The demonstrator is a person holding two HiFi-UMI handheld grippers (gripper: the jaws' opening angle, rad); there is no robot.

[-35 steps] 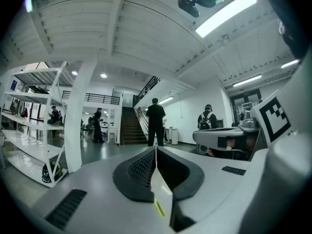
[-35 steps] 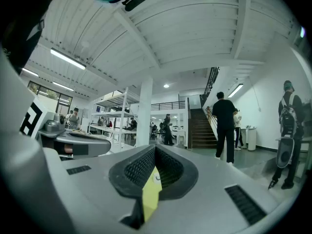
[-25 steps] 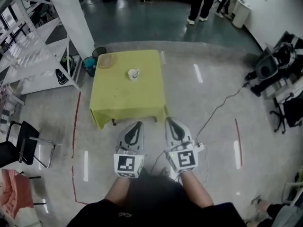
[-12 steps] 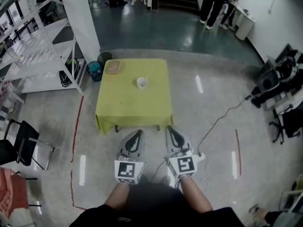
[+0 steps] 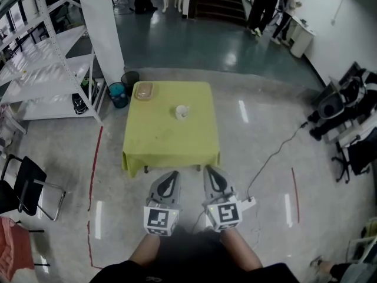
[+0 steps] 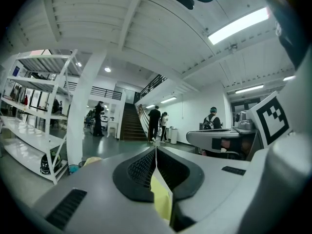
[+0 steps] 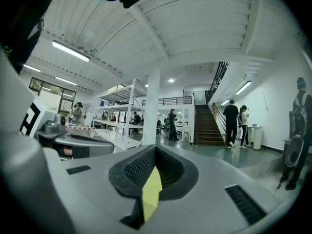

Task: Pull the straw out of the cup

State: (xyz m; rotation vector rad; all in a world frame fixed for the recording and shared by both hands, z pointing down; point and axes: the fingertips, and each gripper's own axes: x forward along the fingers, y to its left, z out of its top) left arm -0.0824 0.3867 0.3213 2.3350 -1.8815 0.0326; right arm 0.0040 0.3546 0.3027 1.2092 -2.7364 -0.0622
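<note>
Yellow-green cloth covers the table (image 5: 171,143), and the white cup (image 5: 182,112) stands on it toward the far side, its straw too small to make out. The left gripper (image 5: 172,177) and right gripper (image 5: 212,173) hover side by side just short of the table's near edge. Both pairs of jaws are closed on nothing.

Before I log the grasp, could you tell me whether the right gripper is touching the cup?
Apart. In the head view the right gripper is by the table's near edge, and the cup stands far up the table.
</note>
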